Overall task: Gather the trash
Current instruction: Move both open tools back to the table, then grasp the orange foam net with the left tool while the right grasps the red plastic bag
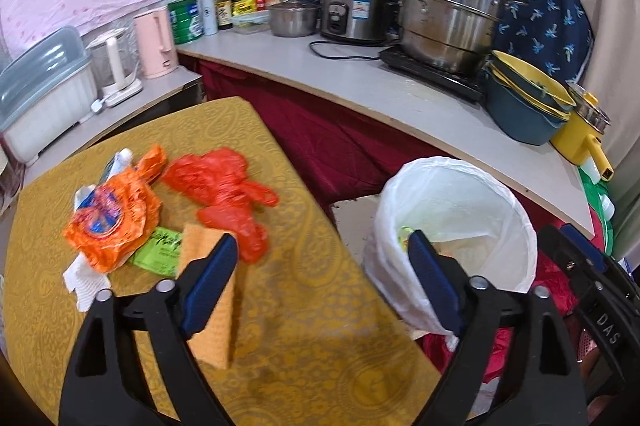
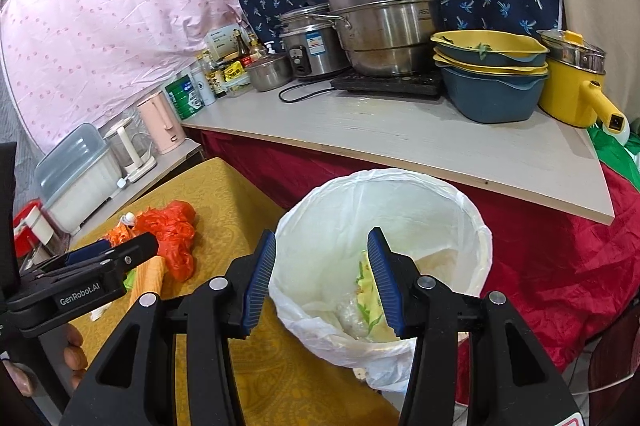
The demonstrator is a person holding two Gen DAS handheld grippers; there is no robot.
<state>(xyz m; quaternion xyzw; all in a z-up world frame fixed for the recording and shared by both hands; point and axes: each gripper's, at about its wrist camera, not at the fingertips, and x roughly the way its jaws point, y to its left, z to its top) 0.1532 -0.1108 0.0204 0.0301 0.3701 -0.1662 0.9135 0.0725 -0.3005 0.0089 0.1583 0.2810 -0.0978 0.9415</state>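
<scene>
I was working in a small home kitchen. A counter [image 2: 400,141] ran along the wall, crowded with a steel steamer pot [image 2: 380,5] on a hotplate [image 2: 388,83], a rice cooker [image 2: 308,45], sauce bottles [image 1: 224,5], stacked bowls [image 2: 492,73] and a yellow pot [image 2: 572,85]. Two kettles [image 1: 156,41] and a dish box [image 1: 44,97] stood on a lower shelf. Bedsheets hung as wall covers [image 2: 120,13], and a lined bin [image 2: 384,226] stood beside a cloth-covered table [image 1: 280,326].
</scene>
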